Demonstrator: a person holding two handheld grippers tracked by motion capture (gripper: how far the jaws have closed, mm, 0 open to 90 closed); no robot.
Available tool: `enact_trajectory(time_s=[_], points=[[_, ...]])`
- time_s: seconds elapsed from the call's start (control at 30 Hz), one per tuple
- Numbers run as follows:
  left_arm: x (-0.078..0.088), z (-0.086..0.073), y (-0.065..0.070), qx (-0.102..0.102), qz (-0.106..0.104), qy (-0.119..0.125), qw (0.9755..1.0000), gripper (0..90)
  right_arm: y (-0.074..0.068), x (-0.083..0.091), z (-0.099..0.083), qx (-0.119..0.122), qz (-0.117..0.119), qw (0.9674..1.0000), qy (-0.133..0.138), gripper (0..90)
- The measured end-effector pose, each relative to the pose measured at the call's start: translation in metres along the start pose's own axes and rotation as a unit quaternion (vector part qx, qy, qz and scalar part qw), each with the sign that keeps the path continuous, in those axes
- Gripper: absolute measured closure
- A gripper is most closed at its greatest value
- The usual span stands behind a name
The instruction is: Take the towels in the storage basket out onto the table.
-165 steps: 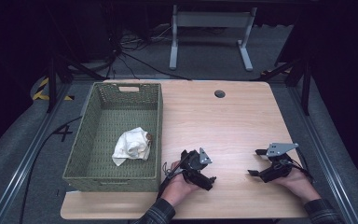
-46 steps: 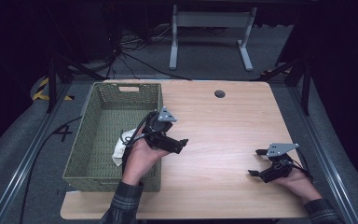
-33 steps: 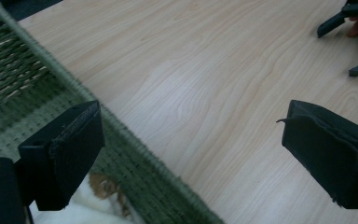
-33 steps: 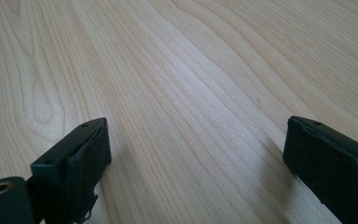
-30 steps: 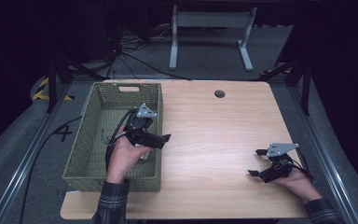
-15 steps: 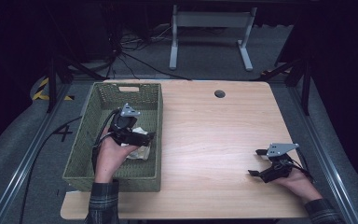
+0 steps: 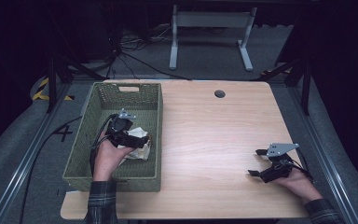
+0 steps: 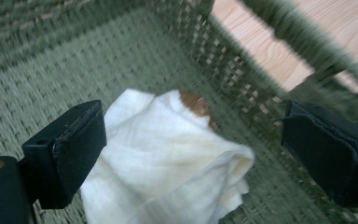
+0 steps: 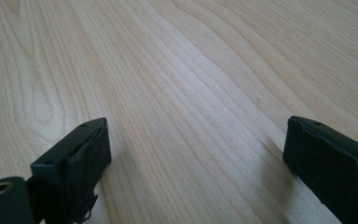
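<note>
A crumpled white cloth [image 8: 168, 158] with a brown patch lies on the floor of a green woven basket [image 7: 103, 95], seen in the high view as the cloth [image 7: 137, 148]. My left gripper [image 7: 140, 141] hangs inside the basket just over the cloth, open, its jaws wide on either side of it in the left gripper view [image 8: 191, 149]. Nothing is between them but the cloth below. My right gripper [image 7: 259, 162] rests low over the wooden table [image 7: 214, 135] at the right front, open and empty [image 9: 196, 168].
The basket stands on the table's left part, its right wall [image 8: 261, 60] close to my left gripper's right jaw. A round cable hole [image 7: 220, 94] sits at the table's back. A metal stand [image 7: 209, 28] and cables lie on the floor behind.
My left gripper has travelled from the table's front middle leftward into the basket and now sits lower over the cloth. The right gripper has stayed put.
</note>
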State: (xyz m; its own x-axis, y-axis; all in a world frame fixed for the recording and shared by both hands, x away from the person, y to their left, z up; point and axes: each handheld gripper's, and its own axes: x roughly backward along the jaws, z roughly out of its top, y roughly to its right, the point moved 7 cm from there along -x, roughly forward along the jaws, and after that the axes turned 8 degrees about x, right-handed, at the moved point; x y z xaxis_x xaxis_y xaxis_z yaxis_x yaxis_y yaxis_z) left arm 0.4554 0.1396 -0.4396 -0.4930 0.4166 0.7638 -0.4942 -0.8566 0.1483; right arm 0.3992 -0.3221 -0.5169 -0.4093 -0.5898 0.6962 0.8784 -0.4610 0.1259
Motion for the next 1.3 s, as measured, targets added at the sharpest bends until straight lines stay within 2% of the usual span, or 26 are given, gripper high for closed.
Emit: enact_trajectory(time_s=[0.2,0.33,0.43,0.57,0.8,0.97,1.07,1.13,1.3], points=[[-0.012,-0.007,-0.004,0.001,0.006,-0.031,0.9995,7.4,0.000,0.000,0.000,0.000,0.000,1.0000,0.000,7.6],[-0.021,-0.017,-0.008,0.007,0.012,-0.065,0.9978,7.4,0.000,0.000,0.000,0.000,0.000,1.0000,0.000,7.6],[-0.024,-0.019,-0.008,0.010,0.009,-0.073,0.9972,7.4,0.000,0.000,0.000,0.001,0.000,1.0000,0.000,7.6],[-0.029,-0.025,-0.009,0.014,0.008,-0.099,0.9950,7.5,0.000,0.000,0.000,0.001,0.000,1.0000,0.000,7.6],[-0.036,-0.031,-0.007,0.019,0.004,-0.123,0.9923,7.8,0.000,0.000,0.000,0.001,0.000,1.0000,0.000,7.6],[-0.041,-0.035,-0.007,0.011,0.014,-0.133,0.9910,8.7,0.000,0.000,0.000,0.001,0.000,1.0000,0.000,7.6],[-0.046,-0.039,-0.006,0.002,0.030,-0.144,0.9891,10.1,0.000,0.000,0.000,0.001,0.000,1.0000,0.000,7.6],[-0.047,-0.040,-0.006,-0.004,0.035,-0.146,0.9886,10.0,0.000,0.000,0.000,0.001,0.000,1.0000,0.000,7.6],[-0.049,-0.042,-0.005,-0.016,0.039,-0.153,0.9873,10.1,0.000,0.000,0.000,0.001,0.000,1.0000,0.000,7.6]])
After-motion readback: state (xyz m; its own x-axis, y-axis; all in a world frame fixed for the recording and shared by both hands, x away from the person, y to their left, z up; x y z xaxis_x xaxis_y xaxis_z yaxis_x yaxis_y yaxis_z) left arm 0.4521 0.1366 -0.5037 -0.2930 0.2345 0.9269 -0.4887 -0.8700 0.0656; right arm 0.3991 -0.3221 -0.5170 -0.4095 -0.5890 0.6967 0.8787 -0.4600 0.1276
